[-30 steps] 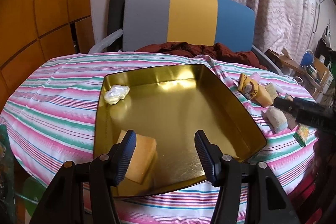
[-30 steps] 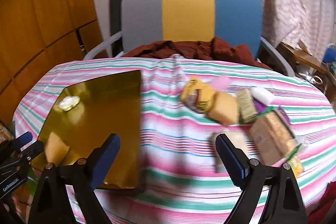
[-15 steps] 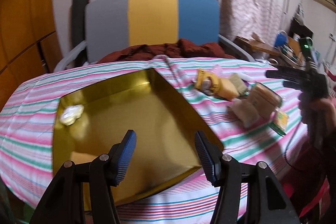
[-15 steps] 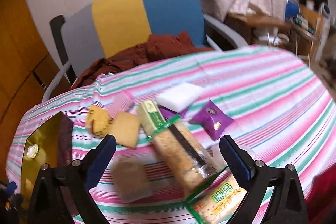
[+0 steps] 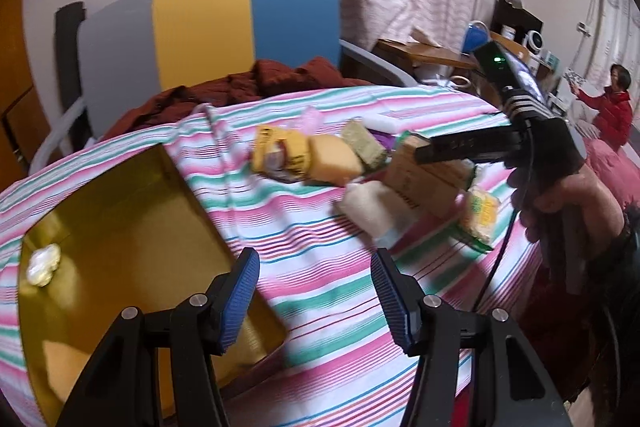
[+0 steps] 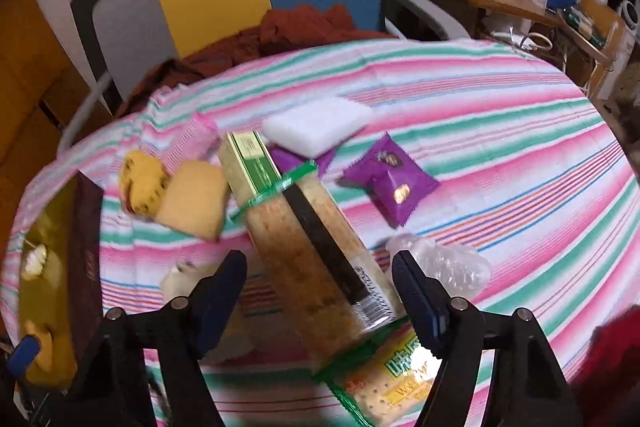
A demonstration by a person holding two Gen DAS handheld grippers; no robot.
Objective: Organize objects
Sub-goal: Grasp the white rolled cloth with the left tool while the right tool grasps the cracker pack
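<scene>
right wrist view looks down on a round table [image 6: 500, 115] draped in a soft cloth striped pink, green and white. a long clear-wrapped sleeve of crackers [image 6: 316, 255] with a dark seam strip lies between the right gripper [image 6: 320, 291] fingers, which stand spread wide with nothing clamped — whether either pad touches the sleeve i cannot tell. under the sleeve's near end sits a flat green-edged cracker packet [image 6: 384, 383]. just right of it lies a crinkled clear plastic lump [image 6: 444, 263], and farther toward the middle of the table a glossy purple sachet [image 6: 390, 181] and a white spongy block [image 6: 318, 125]. left of the sleeve lie a slim green-and-cream box [image 6: 250, 163], a tan rounded bun-like piece [image 6: 194, 199] and a yellow wrapped snack [image 6: 140, 183].

left wrist view shows the left gripper [image 5: 314, 297] released too, fingers wide apart and empty, above the table's near edge. a shiny gold metal tray [image 5: 120, 227] sits at the left edge of the table, holding a small white crumpled wrapper [image 5: 42, 261].
</scene>
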